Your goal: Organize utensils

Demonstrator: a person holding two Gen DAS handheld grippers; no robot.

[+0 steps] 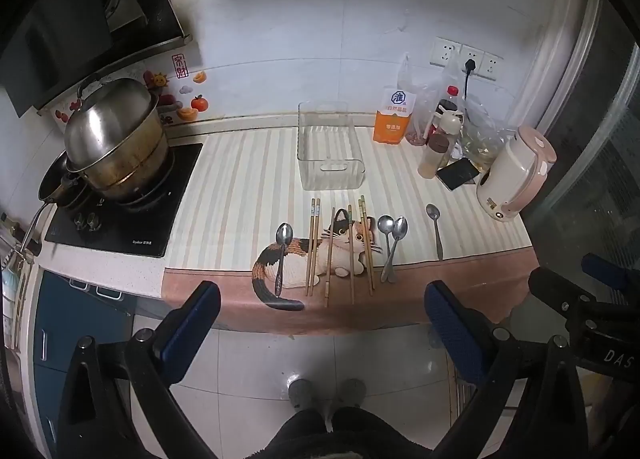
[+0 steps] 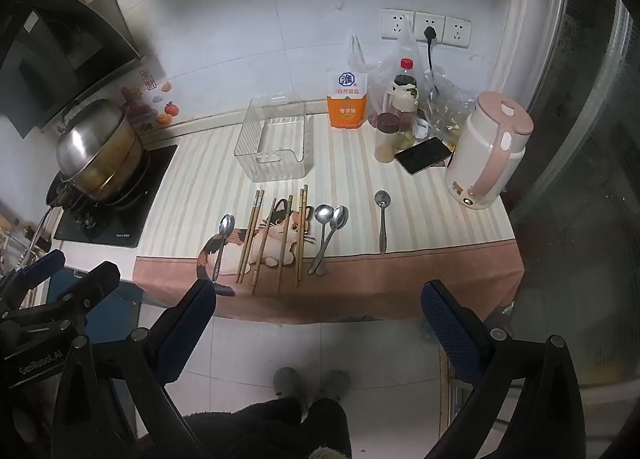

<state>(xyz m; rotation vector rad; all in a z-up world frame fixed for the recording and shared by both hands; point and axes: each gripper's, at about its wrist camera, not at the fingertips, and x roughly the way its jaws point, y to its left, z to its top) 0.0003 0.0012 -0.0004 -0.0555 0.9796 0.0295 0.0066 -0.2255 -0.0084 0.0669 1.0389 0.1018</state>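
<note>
Right wrist view: "GenRobot.AI" on left hand-held gripper (image 2: 48, 271).

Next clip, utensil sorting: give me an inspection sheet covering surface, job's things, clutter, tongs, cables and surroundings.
Surface: striped cloth with cat print covers the counter.
Job's things: four metal spoons and wooden chopsticks lie in a row; clear plastic bin behind them, empty.
Clutter: orange salt bag, bottles and jars, black phone, pink-and-cream kettle.
Tongs: left tongs and right tongs both open, empty, short of the counter.
Cables: black plug in wall socket.
Surroundings: steel pots on black hob, range hood above, tiled floor, the person's slippers.
</note>
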